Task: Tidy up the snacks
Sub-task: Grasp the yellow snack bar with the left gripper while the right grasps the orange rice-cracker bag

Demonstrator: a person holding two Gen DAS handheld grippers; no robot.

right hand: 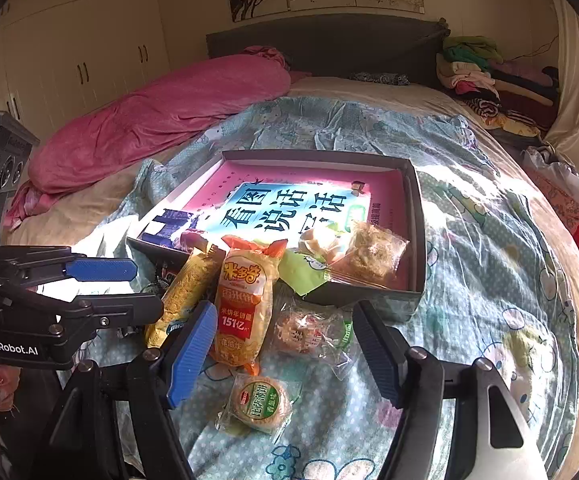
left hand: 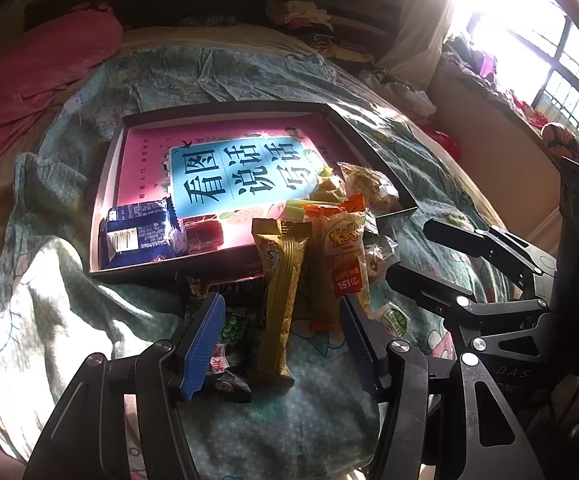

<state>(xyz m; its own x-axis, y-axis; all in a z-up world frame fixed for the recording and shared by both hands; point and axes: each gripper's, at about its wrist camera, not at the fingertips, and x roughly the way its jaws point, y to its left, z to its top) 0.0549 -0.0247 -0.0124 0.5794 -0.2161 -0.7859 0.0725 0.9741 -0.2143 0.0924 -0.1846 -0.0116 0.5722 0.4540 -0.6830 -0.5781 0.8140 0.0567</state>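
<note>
A pink blanket [right hand: 157, 120] lies far left on the bed. The left gripper [left hand: 281, 334] is partly open and holds nothing; a yellow snack bar [left hand: 281, 300] lies between its fingers, not touched. A dark pea snack [left hand: 231, 336] sits by its left finger. In the middle, the box [right hand: 417, 240] holds a book [right hand: 289, 208], a blue packet [left hand: 137, 234] and some snacks. The right gripper [right hand: 281, 350] is partly open too, over the orange rice cracker bag [right hand: 241, 312] and a clear wrapped snack [right hand: 309, 332]. A round green cookie [right hand: 259, 402] lies nearer. Bright window light [left hand: 501, 20] hides the far right.
</note>
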